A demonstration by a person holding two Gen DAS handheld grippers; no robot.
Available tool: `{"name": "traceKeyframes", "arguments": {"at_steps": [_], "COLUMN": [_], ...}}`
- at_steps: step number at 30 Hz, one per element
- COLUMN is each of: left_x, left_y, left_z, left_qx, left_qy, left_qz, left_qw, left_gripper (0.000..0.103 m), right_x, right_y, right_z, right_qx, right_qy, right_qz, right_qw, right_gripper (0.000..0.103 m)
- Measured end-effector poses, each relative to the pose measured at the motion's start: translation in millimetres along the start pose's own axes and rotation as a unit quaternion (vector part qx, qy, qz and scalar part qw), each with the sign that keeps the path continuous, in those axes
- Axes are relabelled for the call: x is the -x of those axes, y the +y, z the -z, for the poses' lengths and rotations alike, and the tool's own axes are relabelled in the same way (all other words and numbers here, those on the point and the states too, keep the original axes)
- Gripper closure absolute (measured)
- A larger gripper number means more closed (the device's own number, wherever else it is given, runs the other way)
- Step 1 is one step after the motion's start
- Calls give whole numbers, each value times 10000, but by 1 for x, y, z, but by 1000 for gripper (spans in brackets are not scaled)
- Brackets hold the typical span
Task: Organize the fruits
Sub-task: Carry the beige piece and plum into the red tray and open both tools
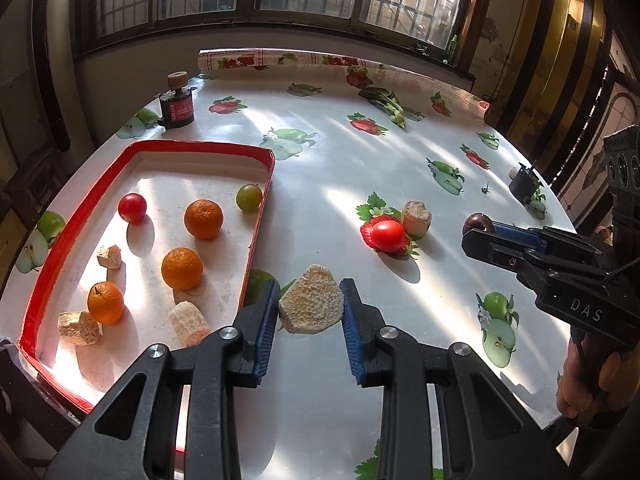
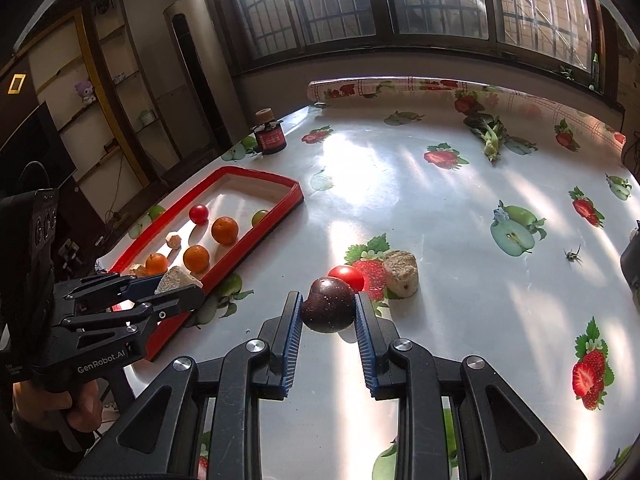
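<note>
My left gripper (image 1: 310, 300) is shut on a pale crumbly corn piece (image 1: 311, 305), held just right of the red-rimmed tray (image 1: 256, 236). The tray holds three oranges (image 1: 203, 219), a red tomato (image 1: 132, 207), a green grape-like fruit (image 1: 249, 197) and several corn pieces (image 1: 189, 323). My right gripper (image 2: 328, 312) is shut on a dark purple plum (image 2: 329, 309) above the table. A red tomato (image 2: 347, 276) and a corn piece (image 2: 401, 272) lie on the table just beyond it. The right gripper also shows in the left wrist view (image 1: 478, 232).
A dark jar (image 1: 177, 106) with a cork lid stands at the table's far left. A leafy green vegetable (image 1: 390, 106) lies at the far side. A small dark pot (image 1: 525, 184) sits at the right edge. A rolled tablecloth edge (image 1: 280, 58) runs along the back.
</note>
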State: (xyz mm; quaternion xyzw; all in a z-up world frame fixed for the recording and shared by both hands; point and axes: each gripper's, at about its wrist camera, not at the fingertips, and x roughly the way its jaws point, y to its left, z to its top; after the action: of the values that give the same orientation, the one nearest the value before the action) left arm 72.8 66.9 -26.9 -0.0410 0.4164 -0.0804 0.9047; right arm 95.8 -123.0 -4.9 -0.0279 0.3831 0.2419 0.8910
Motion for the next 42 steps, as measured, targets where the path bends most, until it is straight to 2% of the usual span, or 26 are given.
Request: {"name": "traceKeyframes", "arguments": {"at_steps": [23,42], "left_x": [13,7], "left_y": [45,93], "left_z": [1,-20], "left_qx": [312,569], "left_qy": [-132,-92], "left_qz": [-147,-308], "left_qw": [9993,9979], "left_gripper": [75,75], "right_x": [-12,-64], "right_y": [52,80], "right_z": [-12,-38], "right_qx": [442,595], "right_qy": [105,352], "right_qz": [-208,-553], "right_qw": [9987,9961], "right_gripper": [77,77]}}
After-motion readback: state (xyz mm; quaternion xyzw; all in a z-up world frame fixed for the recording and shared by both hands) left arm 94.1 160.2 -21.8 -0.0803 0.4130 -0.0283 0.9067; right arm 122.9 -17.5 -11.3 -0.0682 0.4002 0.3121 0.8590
